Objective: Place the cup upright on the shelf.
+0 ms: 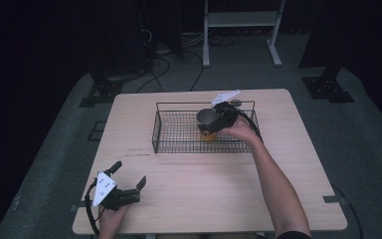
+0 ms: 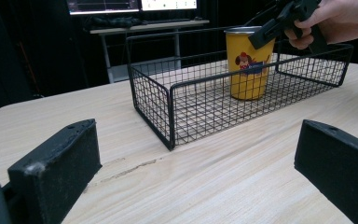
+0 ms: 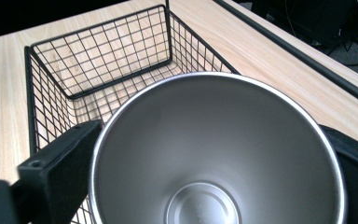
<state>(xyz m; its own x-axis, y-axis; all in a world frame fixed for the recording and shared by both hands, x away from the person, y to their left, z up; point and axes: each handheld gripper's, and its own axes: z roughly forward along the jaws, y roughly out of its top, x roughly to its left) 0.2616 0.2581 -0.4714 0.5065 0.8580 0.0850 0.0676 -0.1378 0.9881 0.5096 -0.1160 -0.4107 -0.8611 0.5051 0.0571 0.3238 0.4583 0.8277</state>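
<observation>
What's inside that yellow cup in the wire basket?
Nothing: the right gripper view looks straight down into the yellow cup and shows bare silver metal down to its round bottom. The nearest strip of the inner wall is cut off by the picture's edge. The cup stands in the wire basket.

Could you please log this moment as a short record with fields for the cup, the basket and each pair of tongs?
cup: yellow cup, upright inside the basket, steel inside, empty
basket: black wire basket on the wooden table
right tongs: right tongs around the cup's rim, one jaw on each side
left tongs: left tongs open, low over the table's near left, holding nothing
</observation>
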